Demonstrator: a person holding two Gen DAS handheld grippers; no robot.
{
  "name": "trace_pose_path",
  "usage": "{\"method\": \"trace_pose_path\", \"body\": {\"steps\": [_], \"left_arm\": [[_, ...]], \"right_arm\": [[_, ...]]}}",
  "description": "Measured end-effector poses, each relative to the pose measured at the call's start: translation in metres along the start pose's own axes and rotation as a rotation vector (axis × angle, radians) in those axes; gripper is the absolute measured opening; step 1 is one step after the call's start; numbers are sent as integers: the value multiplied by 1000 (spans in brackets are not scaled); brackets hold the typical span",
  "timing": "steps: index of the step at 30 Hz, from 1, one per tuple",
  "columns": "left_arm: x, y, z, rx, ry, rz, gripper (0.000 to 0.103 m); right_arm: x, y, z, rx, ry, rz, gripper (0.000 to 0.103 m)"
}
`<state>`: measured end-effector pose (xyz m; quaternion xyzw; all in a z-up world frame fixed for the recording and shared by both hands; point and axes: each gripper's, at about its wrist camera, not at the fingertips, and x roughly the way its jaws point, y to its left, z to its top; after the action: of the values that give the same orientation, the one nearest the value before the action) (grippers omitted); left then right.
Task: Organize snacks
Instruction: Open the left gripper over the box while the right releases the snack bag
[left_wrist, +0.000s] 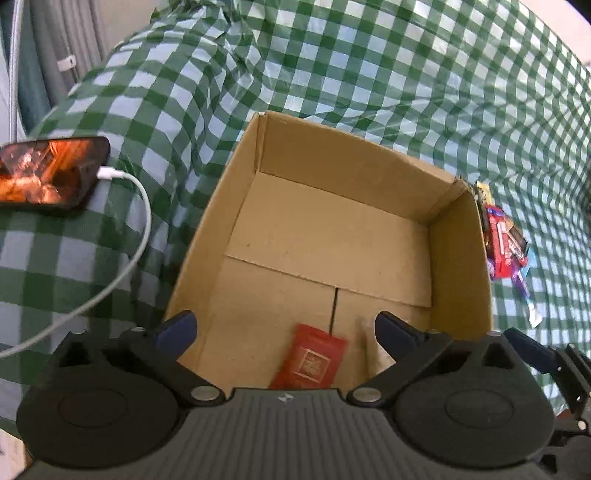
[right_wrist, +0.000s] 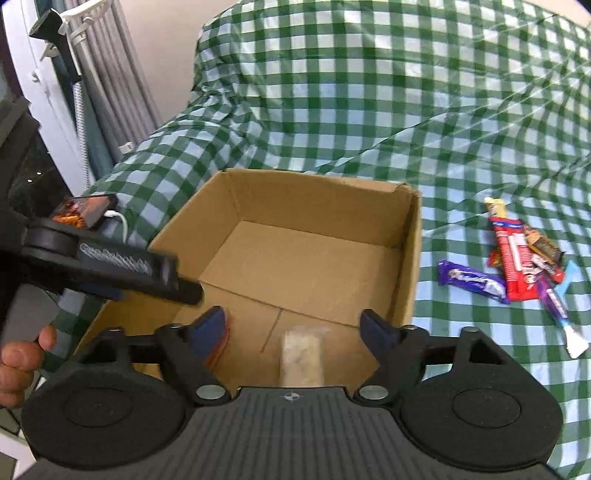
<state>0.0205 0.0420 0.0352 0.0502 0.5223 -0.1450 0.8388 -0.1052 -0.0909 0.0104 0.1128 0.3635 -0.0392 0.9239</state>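
- The left gripper (left_wrist: 284, 328) hangs over the near part of the open cardboard box (left_wrist: 354, 162), tilted down into it, its blue-tipped fingers (left_wrist: 177, 326) spread wide with nothing between them.
- A red snack packet (left_wrist: 308, 360) lies on the box floor just below and between those fingers, a little blurred and apart from both tips.
- The right gripper (right_wrist: 293, 326) hovers over the same box (right_wrist: 306, 188) from the near side, also angled downward, jaws released and wide apart.
- A pale, blurred snack bar (right_wrist: 302, 354) shows between the right gripper's fingers (right_wrist: 375, 326); I cannot tell whether it lies on the box floor or is in the air, and neither tip touches it.
- In the right wrist view the left gripper (right_wrist: 184, 286) reaches in from the left over the box's left wall, with a hand (right_wrist: 22, 358) behind it at the frame's edge.
- To the right of the right gripper, outside the box, a heap of wrapped snacks (right_wrist: 517, 258) lies on the green checked cloth (right_wrist: 369, 92).
- To the left of the left gripper a phone (left_wrist: 51, 177) with a white cable (left_wrist: 140, 221) rests on the cloth.
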Motion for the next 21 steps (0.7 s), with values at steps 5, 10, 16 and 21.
{"method": "trace_pose_path", "body": {"steps": [5, 10, 16, 21], "left_arm": [[-11, 3, 1, 0, 57, -5, 103], [-48, -1, -2, 32, 14, 5, 103], [-96, -11, -12, 42, 6, 14, 103], [-146, -20, -18, 102, -29, 43, 103]], "right_arm": [[-8, -5, -7, 24, 23, -13, 85], [-30, -7, -12, 46, -1, -29, 86], [-62, -8, -17, 57, -40, -40, 86], [-93, -6, -23, 54, -83, -55, 87]]}}
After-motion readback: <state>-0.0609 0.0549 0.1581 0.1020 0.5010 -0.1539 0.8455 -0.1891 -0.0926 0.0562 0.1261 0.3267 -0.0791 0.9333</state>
